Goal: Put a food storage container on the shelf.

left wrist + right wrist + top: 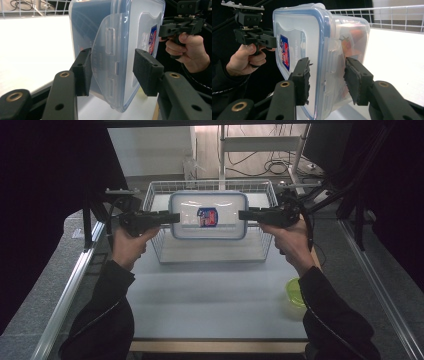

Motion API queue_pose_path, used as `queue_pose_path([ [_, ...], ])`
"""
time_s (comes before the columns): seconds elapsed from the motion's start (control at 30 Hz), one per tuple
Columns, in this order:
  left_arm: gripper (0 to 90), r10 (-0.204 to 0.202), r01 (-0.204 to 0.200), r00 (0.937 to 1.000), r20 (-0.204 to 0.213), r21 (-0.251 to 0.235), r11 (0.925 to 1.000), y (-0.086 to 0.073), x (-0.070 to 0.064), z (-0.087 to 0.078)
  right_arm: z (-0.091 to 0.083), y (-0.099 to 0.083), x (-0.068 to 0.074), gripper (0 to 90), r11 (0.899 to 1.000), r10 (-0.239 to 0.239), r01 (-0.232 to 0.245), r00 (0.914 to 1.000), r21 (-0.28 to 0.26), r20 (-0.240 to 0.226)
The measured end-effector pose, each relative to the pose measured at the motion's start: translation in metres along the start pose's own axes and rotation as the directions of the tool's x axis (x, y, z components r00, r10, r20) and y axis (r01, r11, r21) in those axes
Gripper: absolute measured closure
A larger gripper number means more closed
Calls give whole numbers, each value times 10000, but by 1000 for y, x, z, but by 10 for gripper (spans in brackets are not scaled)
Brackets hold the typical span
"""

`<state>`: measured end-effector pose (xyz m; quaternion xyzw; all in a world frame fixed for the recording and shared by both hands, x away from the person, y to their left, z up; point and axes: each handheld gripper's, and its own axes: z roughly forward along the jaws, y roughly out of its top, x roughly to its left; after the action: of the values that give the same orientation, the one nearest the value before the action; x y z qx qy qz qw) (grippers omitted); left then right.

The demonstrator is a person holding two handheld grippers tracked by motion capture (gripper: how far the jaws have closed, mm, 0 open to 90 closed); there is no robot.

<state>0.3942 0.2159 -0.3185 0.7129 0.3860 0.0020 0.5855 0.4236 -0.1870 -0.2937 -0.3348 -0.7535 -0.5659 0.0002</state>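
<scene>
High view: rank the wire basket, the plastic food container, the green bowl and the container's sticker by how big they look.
1. wire basket
2. plastic food container, held above the basket, so nearness may enlarge it
3. green bowl, partly hidden by the right sleeve
4. sticker

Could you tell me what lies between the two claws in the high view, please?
A clear plastic container with a blue-rimmed lid spans the gap between the left claw and the right claw, above the wire basket.
</scene>
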Motion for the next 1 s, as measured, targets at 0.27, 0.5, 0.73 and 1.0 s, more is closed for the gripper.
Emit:
queue_pose_path([
  [0.27,506,-35,35,10000,-63,-50,10000,19,9,8,4,17,-12,553,9995,121,-119,9999,-276,98],
  [0.5,493,-217,213,9993,-307,-125,9997,27,19,18,10,24,-24,551,9992,186,-179,9996,-359,207],
  [0.73,489,-328,336,9984,-456,148,9993,32,29,31,17,26,-37,581,9966,397,-353,9974,-738,596],
  [1.0,488,-547,547,9981,-270,19,9985,27,37,36,13,30,-41,622,9901,703,-626,9959,-1257,577],
])
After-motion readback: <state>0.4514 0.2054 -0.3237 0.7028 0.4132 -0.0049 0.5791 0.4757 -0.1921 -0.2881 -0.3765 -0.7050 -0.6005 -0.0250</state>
